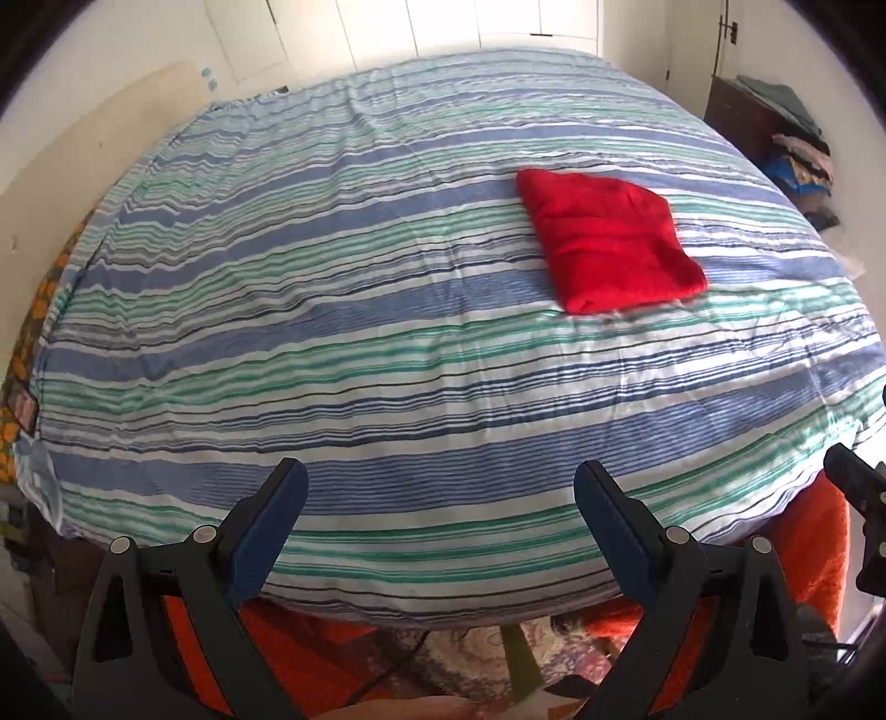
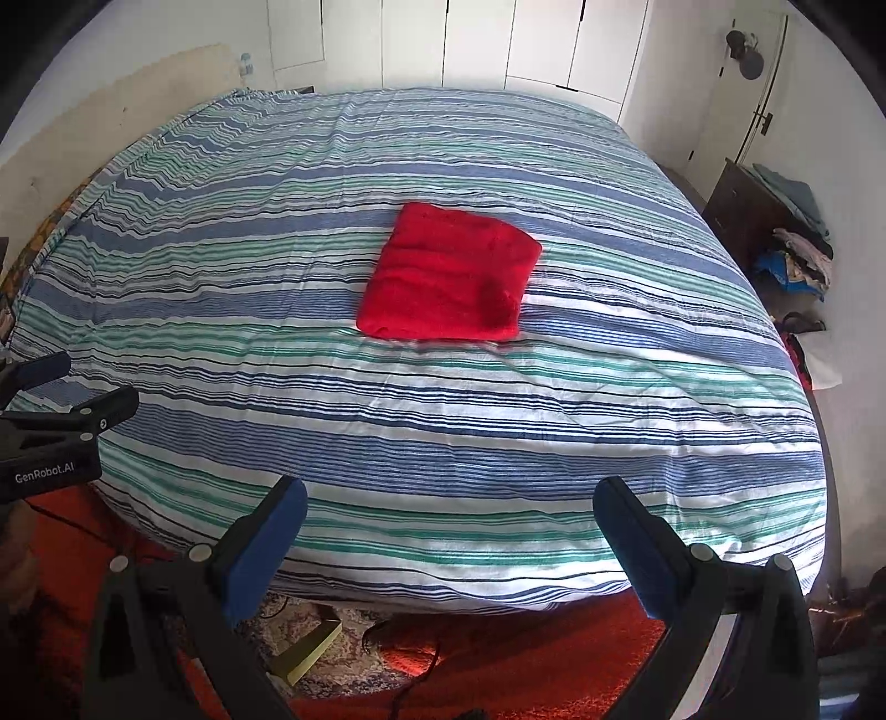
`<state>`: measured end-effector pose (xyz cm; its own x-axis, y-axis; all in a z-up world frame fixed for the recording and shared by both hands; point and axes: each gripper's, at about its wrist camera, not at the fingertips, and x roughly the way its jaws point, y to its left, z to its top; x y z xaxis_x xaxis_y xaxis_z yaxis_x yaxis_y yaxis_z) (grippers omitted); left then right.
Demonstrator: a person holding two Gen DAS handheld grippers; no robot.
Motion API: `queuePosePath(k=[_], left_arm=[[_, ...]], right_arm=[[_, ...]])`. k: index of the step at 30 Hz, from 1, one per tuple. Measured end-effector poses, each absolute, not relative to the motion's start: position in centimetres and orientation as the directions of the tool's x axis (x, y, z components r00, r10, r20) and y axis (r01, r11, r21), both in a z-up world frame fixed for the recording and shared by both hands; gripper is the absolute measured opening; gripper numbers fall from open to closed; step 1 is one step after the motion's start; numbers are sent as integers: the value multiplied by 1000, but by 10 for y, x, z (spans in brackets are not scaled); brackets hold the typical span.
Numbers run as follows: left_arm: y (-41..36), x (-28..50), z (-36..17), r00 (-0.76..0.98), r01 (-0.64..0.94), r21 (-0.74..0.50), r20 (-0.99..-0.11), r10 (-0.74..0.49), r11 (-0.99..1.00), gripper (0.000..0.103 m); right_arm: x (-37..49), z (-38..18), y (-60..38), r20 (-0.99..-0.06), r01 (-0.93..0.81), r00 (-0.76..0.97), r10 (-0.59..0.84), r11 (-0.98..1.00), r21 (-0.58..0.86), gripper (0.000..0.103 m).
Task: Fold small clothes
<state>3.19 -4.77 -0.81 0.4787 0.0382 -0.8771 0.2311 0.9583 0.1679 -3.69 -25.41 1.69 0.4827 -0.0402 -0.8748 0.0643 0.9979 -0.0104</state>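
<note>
Both claws, left [image 1: 440, 523] and right [image 2: 449, 540], spread and empty at bed [image 2: 498, 443] edge, red cloth [image 2: 449, 274] ahead looks folded; next probably fetch another garment.

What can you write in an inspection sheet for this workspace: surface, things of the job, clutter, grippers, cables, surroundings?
Surface: striped bedcover, lightly wrinkled.
Job's things: red cloth, folded into a rough square, lying flat on the bedcover.
Clutter: nothing seen on the bedcover.
Grippers: left gripper open, holding nothing; right gripper open, holding nothing; both at the near edge, apart from the cloth.
Cables: dark cable on the orange rug.
Surroundings: white cupboard doors behind the bed; clothes pile beside a dark cabinet; yellow-green book on the floor.
</note>
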Motion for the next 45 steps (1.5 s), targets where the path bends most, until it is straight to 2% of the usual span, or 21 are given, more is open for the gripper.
queuePosePath(k=[45], left_arm=[[-33, 17, -2, 478, 236, 176, -877, 44, 956, 98]], right_arm=[[-51, 27, -235, -884, 59, 464, -53, 998, -29, 102]])
